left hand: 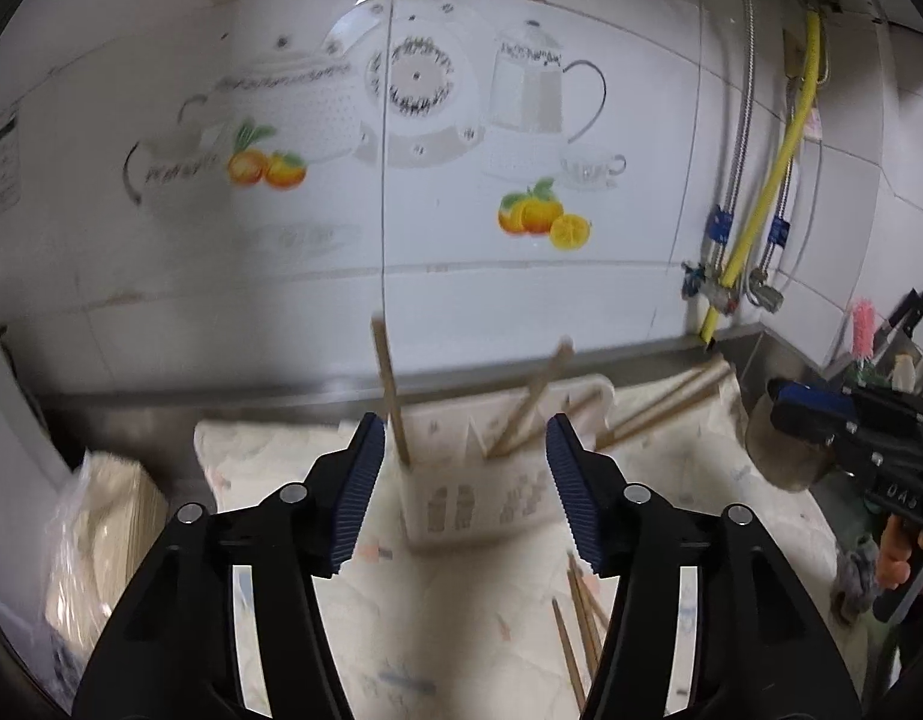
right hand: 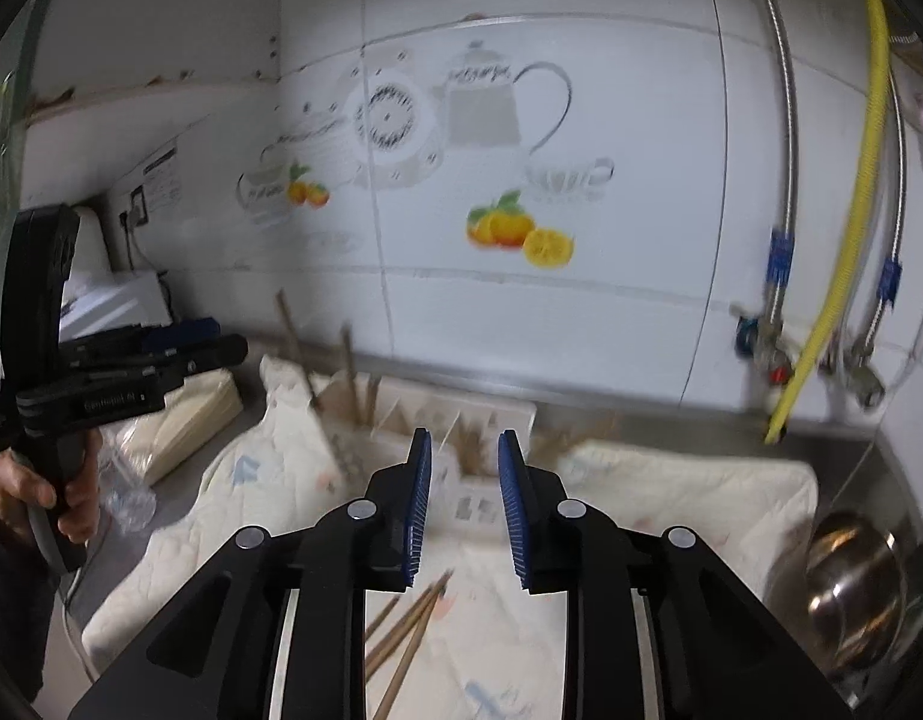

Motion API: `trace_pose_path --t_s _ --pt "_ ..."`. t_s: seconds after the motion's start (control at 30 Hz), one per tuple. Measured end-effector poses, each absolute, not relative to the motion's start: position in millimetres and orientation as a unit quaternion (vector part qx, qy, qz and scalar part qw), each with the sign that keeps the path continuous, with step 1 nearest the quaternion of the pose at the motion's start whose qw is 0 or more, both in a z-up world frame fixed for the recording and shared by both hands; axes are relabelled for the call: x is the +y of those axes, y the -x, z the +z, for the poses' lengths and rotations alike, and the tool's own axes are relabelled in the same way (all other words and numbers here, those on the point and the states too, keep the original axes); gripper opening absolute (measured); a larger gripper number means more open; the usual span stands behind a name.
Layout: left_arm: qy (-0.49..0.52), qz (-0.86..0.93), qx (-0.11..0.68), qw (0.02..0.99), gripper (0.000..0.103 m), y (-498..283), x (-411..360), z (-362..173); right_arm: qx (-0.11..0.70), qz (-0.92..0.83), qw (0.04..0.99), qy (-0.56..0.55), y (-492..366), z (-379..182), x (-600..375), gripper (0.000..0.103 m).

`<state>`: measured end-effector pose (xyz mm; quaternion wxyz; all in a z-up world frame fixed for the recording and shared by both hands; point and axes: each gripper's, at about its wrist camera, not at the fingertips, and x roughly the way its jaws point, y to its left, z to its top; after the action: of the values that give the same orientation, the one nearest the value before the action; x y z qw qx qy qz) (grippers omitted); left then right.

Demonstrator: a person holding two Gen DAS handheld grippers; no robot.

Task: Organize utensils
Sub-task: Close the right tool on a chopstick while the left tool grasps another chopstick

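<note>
A white utensil holder (left hand: 479,498) stands on a pale cloth (left hand: 449,630), with a few wooden chopsticks (left hand: 392,390) leaning in its compartments. Loose chopsticks (left hand: 575,618) lie on the cloth in front of it. My left gripper (left hand: 461,498) is open and empty, its jaws either side of the holder. In the right wrist view the holder (right hand: 461,438) sits just beyond my right gripper (right hand: 463,510), which is open and empty above loose chopsticks (right hand: 410,624). The right gripper also shows at the right of the left wrist view (left hand: 845,420), and the left gripper at the left of the right wrist view (right hand: 131,372).
A tiled wall with teapot and orange decals stands behind the steel counter (left hand: 281,396). A yellow hose (left hand: 779,162) and braided pipes run down at the right. A steel bowl (right hand: 851,582) sits at the right. A plastic bag of packets (left hand: 95,534) lies at the left.
</note>
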<state>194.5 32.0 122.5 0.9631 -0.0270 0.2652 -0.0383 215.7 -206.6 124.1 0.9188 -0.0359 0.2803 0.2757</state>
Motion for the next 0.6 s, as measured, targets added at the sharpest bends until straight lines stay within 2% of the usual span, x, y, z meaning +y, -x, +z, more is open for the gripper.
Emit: trace_pose_path --t_s 0.17,0.6 --pt "0.022 -0.022 0.280 0.959 0.062 -163.7 28.9 91.9 0.309 0.278 0.909 0.037 -183.1 81.8 -203.0 0.023" --pt "0.064 -0.002 0.317 0.946 0.065 -100.0 40.0 26.0 0.392 0.273 0.878 0.033 -113.9 -20.3 -183.5 0.023"
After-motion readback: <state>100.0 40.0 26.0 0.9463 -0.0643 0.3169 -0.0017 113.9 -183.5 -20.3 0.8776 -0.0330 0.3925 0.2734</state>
